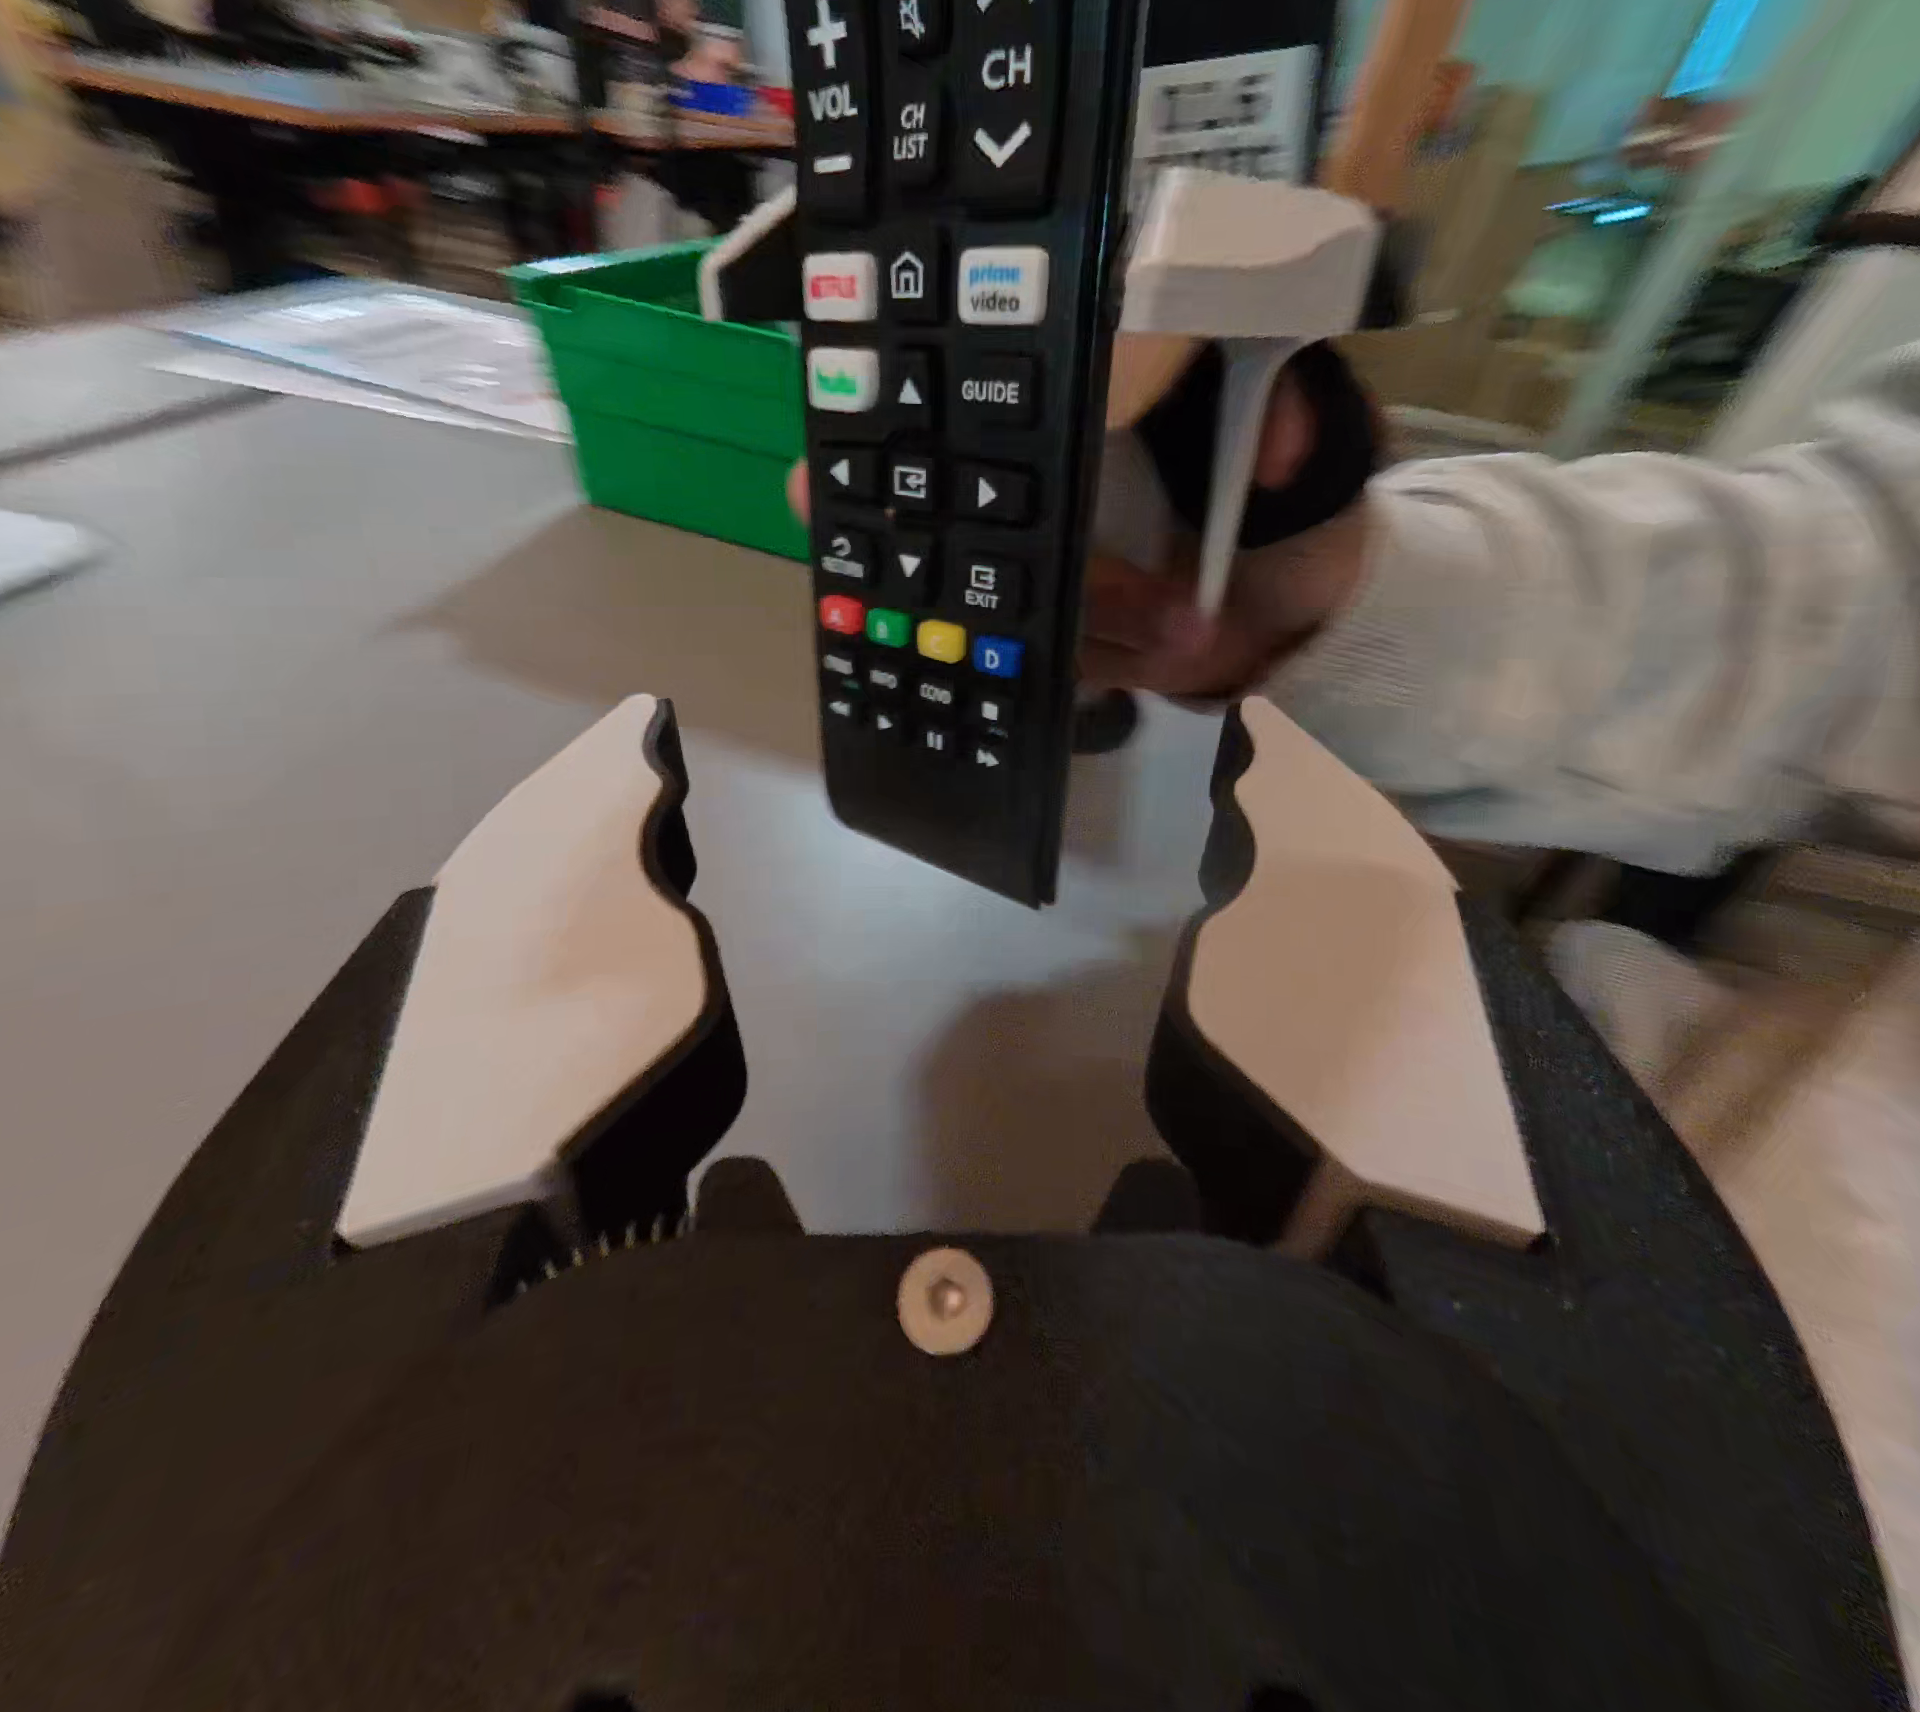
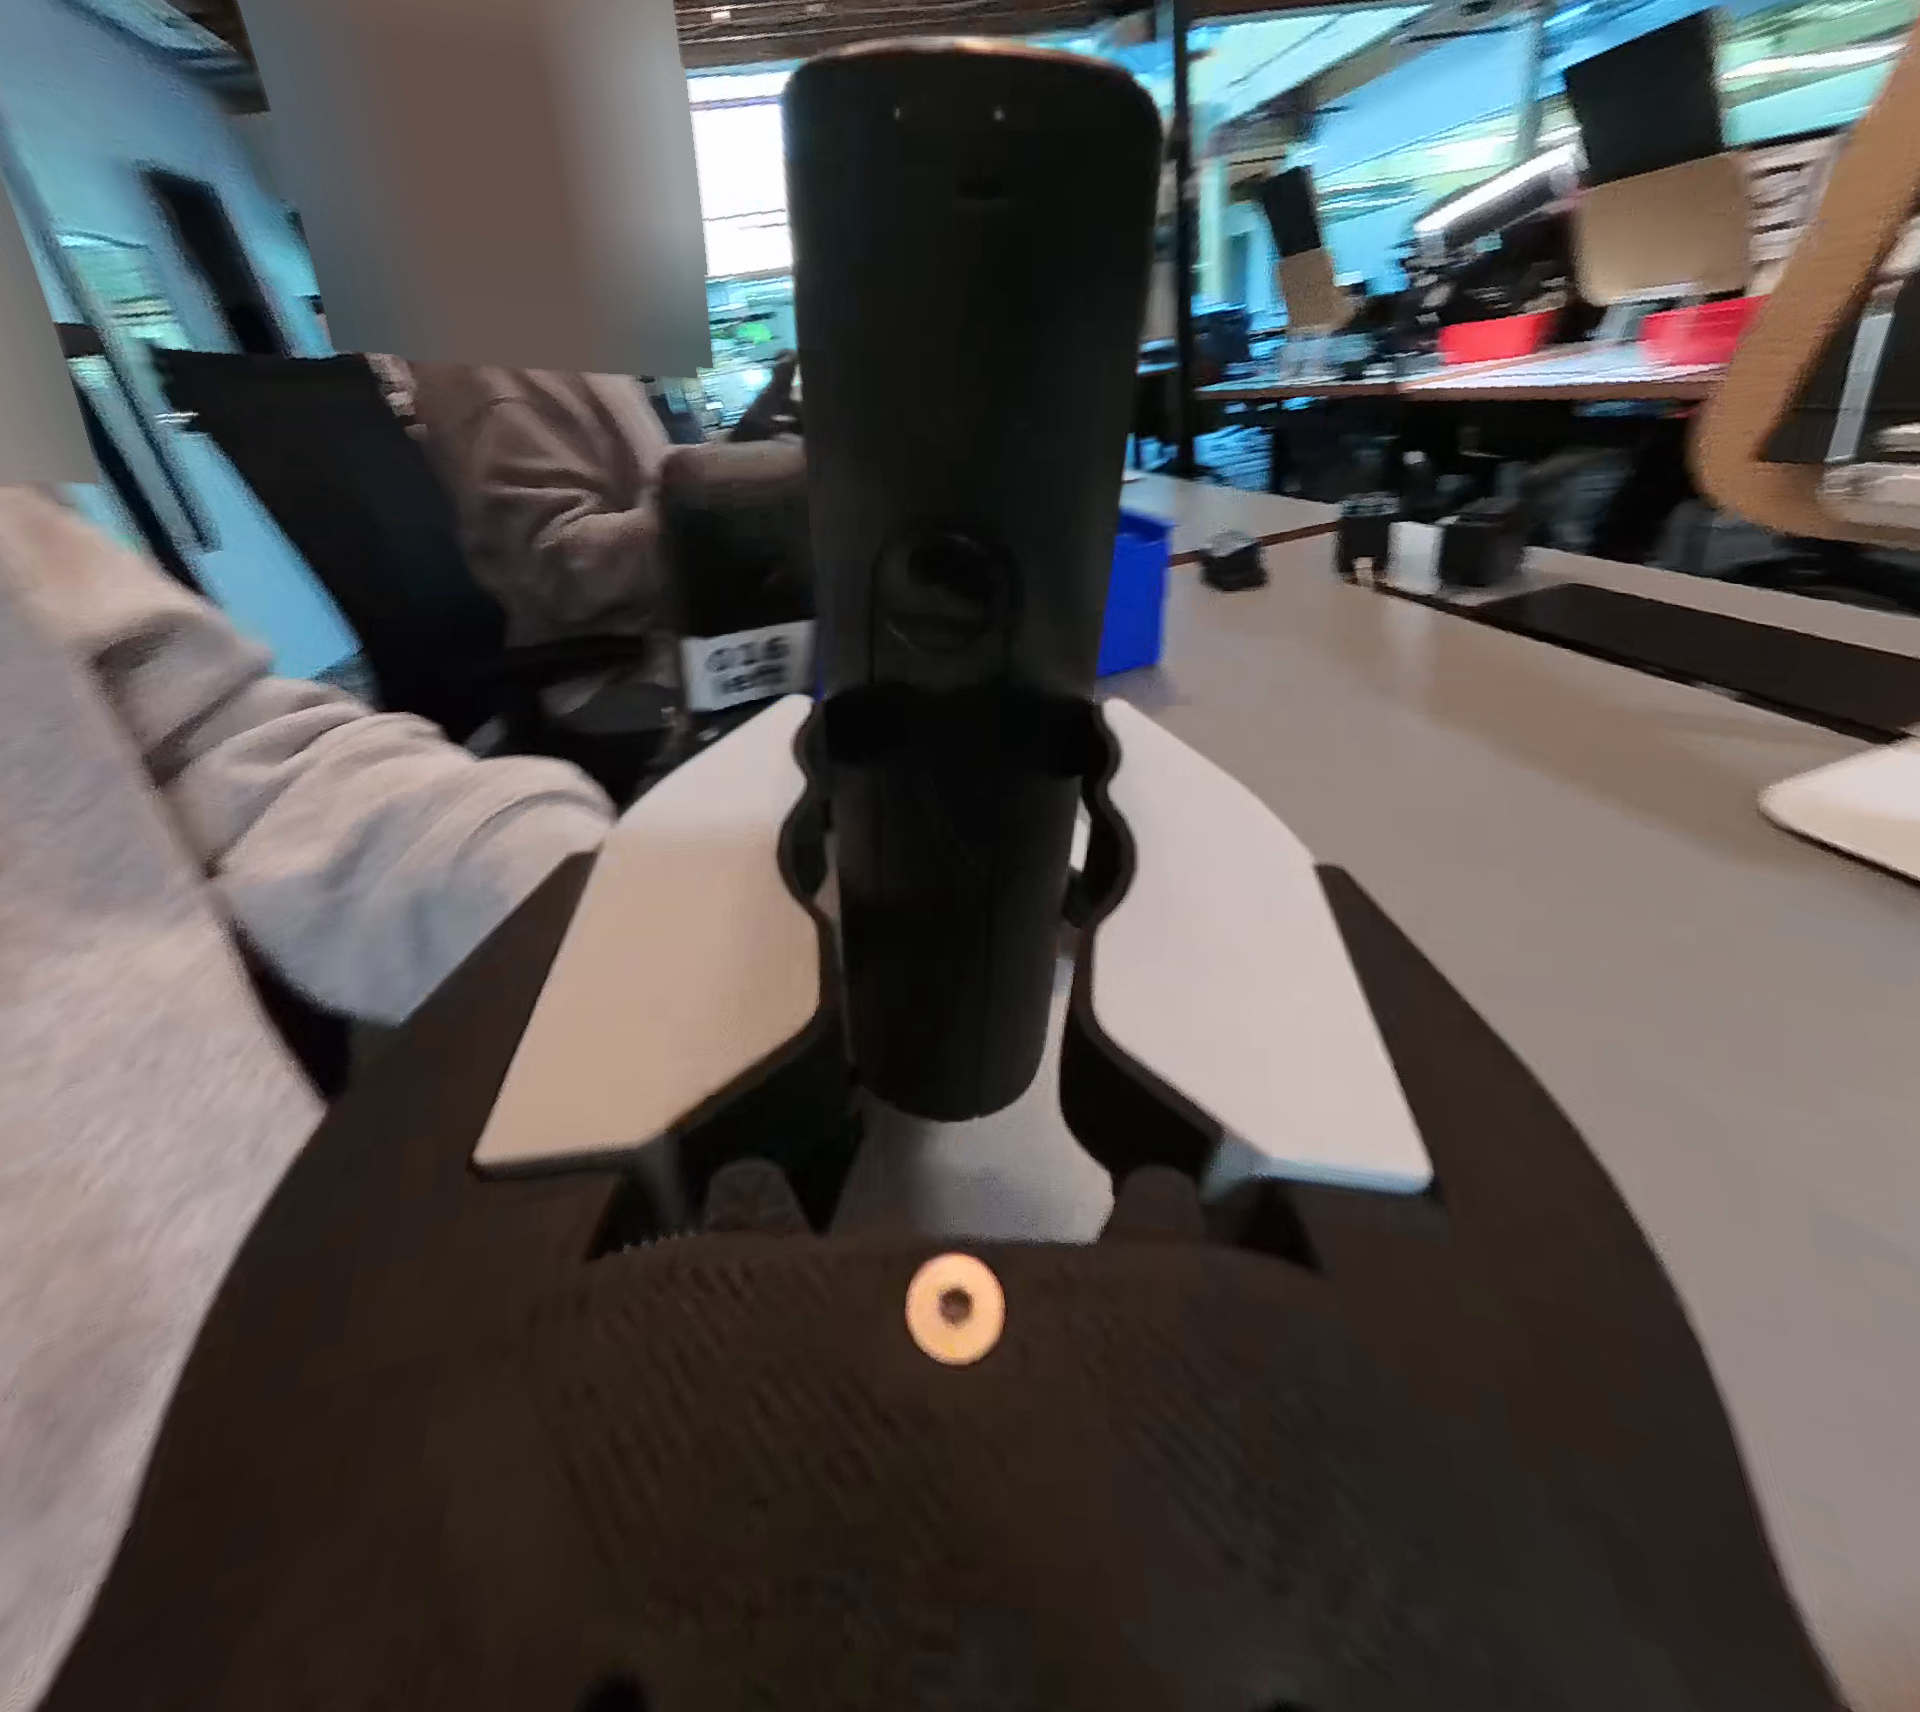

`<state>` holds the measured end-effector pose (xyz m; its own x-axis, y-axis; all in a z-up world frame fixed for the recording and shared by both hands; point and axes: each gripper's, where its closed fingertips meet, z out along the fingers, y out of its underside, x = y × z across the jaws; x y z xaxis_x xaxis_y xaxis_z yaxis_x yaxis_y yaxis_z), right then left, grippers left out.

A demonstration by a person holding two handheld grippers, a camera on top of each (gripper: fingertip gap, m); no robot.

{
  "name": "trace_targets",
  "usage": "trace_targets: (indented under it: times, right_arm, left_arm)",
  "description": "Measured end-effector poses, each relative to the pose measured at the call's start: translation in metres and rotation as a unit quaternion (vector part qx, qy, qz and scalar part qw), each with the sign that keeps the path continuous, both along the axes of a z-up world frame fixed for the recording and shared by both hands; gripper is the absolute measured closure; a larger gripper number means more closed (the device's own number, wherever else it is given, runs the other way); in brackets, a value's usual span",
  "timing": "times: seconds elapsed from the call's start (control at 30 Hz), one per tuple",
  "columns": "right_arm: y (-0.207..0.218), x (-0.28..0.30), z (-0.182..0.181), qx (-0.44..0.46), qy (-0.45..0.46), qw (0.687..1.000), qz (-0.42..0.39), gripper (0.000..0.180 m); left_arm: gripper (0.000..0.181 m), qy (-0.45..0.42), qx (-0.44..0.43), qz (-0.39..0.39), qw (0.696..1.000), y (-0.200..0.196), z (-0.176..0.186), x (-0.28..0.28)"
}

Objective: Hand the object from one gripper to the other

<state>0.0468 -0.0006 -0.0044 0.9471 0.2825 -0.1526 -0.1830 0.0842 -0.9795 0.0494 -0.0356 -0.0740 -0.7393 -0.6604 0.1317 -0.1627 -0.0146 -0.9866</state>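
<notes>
A black TV remote stands upright above the grey table, button side toward the left wrist view. My right gripper is shut on it around its lower half, and its plain back faces that camera. One white finger of the right gripper shows at the remote's right edge in the left wrist view. My left gripper is open. The remote's bottom end hangs between its fingertips and touches neither finger.
A green bin stands behind the remote, with papers to its left. A hand and pale sleeve reach in from the right. A blue bin, a black mat and a white object lie on the table. Tip to tip, the grippers are about 7 cm apart.
</notes>
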Motion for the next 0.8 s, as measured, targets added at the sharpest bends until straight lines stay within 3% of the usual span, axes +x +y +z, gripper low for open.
trace_targets:
  times: [0.1,0.23,0.37,0.53,0.8]
  right_arm:
    - [-0.004,-0.006,-0.002,-0.004,0.019,0.998,0.052,0.132]
    - [-0.004,-0.02,-0.004,-0.008,0.026,0.995,0.098,0.131]
    - [-0.003,-0.031,-0.005,-0.011,0.02,0.993,0.119,0.132]
    - [-0.002,-0.039,-0.006,-0.015,0.026,0.99,0.14,0.131]
    - [-0.001,-0.031,0.002,0.006,0.044,0.992,0.115,0.13]
  left_arm:
    - [0.089,0.083,-0.046,-0.148,0.984,-0.016,-0.006,-0.029]
    - [0.092,0.101,-0.101,-0.194,0.971,-0.019,0.001,-0.038]
    - [0.096,0.112,-0.099,-0.202,0.968,-0.022,-0.003,-0.039]
    - [0.121,0.111,-0.097,-0.22,0.964,-0.023,-0.003,-0.045]
    - [0.124,0.088,-0.103,-0.199,0.971,-0.018,0.007,-0.04]
